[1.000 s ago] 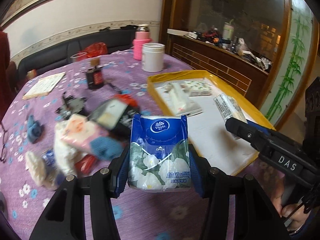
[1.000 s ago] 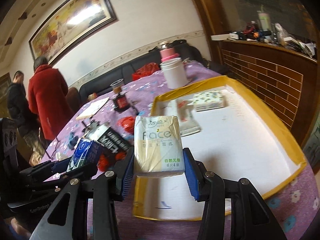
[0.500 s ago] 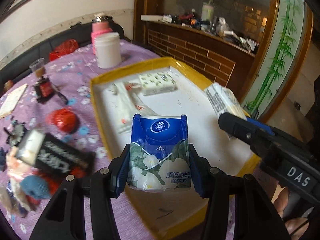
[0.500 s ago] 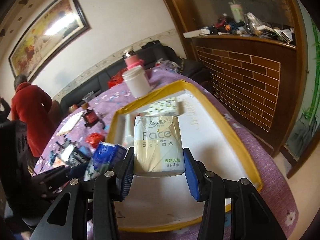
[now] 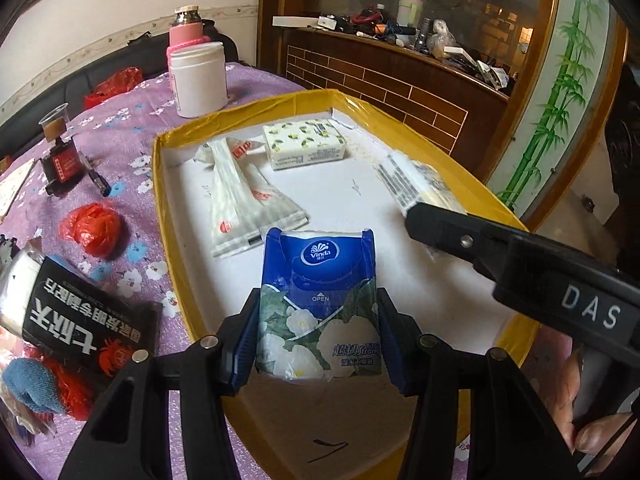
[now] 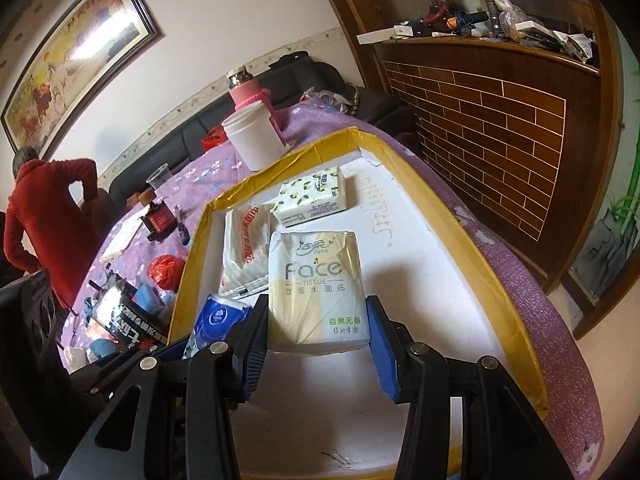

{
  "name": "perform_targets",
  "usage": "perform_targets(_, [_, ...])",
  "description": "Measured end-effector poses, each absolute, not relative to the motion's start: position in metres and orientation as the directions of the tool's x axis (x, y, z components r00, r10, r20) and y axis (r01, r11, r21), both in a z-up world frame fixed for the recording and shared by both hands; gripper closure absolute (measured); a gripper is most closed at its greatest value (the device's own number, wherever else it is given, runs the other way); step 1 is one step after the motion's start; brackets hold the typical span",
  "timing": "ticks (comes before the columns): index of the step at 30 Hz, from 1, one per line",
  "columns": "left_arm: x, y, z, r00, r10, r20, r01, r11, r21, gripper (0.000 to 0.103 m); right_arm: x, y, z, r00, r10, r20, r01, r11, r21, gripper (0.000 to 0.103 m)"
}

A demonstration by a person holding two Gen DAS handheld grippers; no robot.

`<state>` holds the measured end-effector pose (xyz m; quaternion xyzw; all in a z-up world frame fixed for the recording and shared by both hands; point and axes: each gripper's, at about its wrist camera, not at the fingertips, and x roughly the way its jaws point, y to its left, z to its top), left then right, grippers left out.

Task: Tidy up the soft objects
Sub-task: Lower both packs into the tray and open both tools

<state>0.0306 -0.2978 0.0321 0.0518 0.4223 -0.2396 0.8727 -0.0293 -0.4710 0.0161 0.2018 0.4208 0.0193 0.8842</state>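
My left gripper [image 5: 318, 344] is shut on a blue Vinda tissue pack [image 5: 318, 304], held over the near left part of the yellow-rimmed white tray [image 5: 400, 276]. My right gripper [image 6: 316, 344] is shut on a cream Face tissue pack [image 6: 314, 280], held over the tray [image 6: 440, 264]. In the tray lie a lemon-print tissue pack [image 5: 304, 148] at the far end and a white tissue packet with red print [image 5: 240, 196] to its left. The right gripper's arm [image 5: 520, 264] crosses the left wrist view. The blue pack also shows in the right wrist view [image 6: 216, 320].
Left of the tray on the purple flowered cloth [image 5: 120, 128] lie a black carton [image 5: 80, 320], a red plastic ball [image 5: 90, 228], a blue cloth [image 5: 28, 384] and an ink bottle [image 5: 60, 160]. A white jar [image 5: 198, 76] and pink flask [image 5: 186, 28] stand behind. A person in red [image 6: 44, 216] stands far left.
Both grippers have moved right from the clutter on the cloth to over the tray, each still holding its tissue pack, and have come lower toward the tray floor.
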Motion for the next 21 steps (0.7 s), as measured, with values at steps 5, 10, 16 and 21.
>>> perform_targets(5, [0.030,-0.296,0.031,0.526,-0.382,-0.760,0.466,0.877,-0.119,0.046,-0.025,-0.464,0.010,0.629,0.210,-0.749,0.129,0.921,0.367,0.052])
perform_targets(10, [0.026,-0.296,0.032,0.542,-0.383,-0.748,0.473,0.875,-0.105,0.029,-0.022,-0.462,0.002,0.620,0.209,-0.756,0.140,0.919,0.369,0.052])
perform_targets(16, [0.023,-0.297,0.036,0.546,-0.397,-0.738,0.479,0.870,-0.114,0.024,-0.025,-0.463,0.000,0.618,0.229,-0.752,0.150,0.905,0.399,0.037])
perform_targets(21, [0.017,-0.297,0.044,0.579,-0.403,-0.709,0.481,0.871,-0.102,0.022,-0.035,-0.462,0.013,0.651,0.209,-0.730,0.150,0.907,0.393,0.036])
